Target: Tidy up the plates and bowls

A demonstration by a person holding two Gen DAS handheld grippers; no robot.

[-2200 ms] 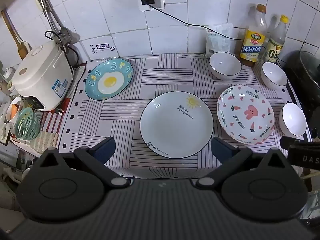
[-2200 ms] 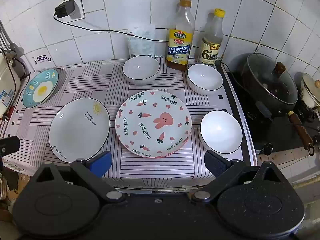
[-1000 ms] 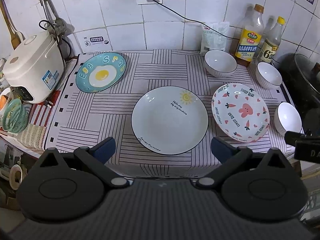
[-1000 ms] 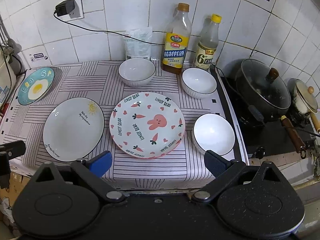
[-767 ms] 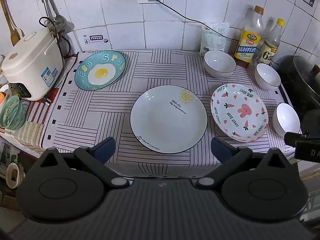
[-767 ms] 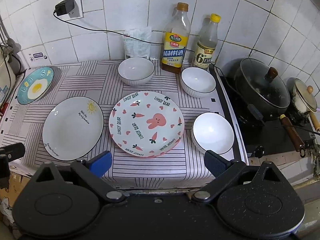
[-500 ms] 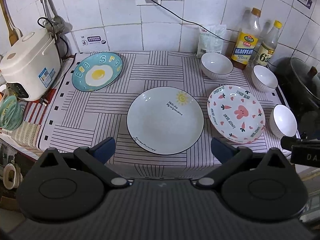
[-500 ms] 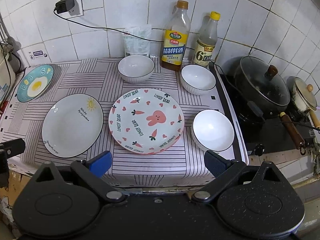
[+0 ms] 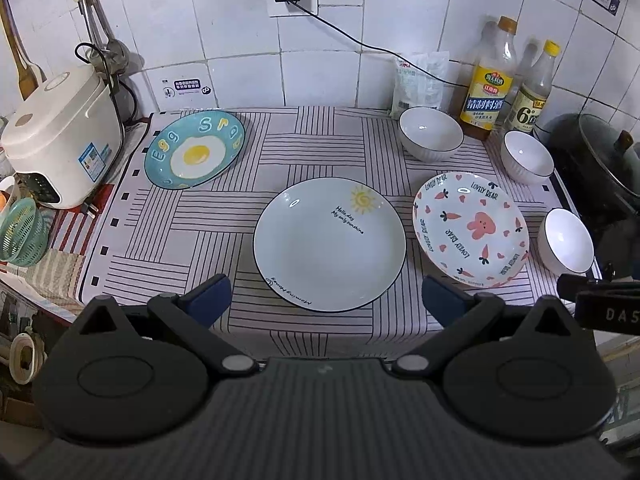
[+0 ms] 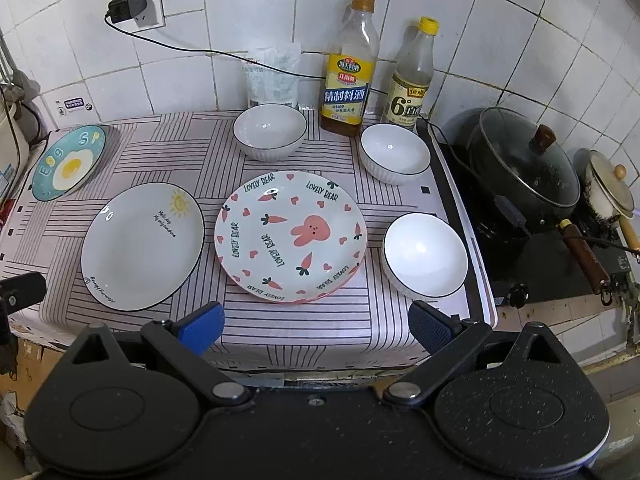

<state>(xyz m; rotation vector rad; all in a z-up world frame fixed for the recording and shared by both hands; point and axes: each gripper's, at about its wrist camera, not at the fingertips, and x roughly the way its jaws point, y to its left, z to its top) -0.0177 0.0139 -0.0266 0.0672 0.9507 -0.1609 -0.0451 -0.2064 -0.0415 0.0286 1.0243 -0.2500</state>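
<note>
Left wrist view: our left gripper (image 9: 326,300) hangs wide open and empty at the counter's near edge, before the white plate (image 9: 330,244) reading "Hello day, My only sunshine". Beyond it to the left lies the blue plate (image 9: 195,154) lettered "Egg"; to the right, the pink plate (image 9: 470,230) marked "LOVELY BEAR". Right wrist view: our right gripper (image 10: 316,324) is likewise spread wide, holding nothing, before the pink plate (image 10: 290,238). We see three white bowls on the striped cloth (image 10: 320,320): near right (image 10: 425,254), far right (image 10: 395,153), far centre (image 10: 269,131). Behind stand two bottles, one yellow-labelled (image 10: 350,80), one marked "6°" (image 10: 410,88).
</note>
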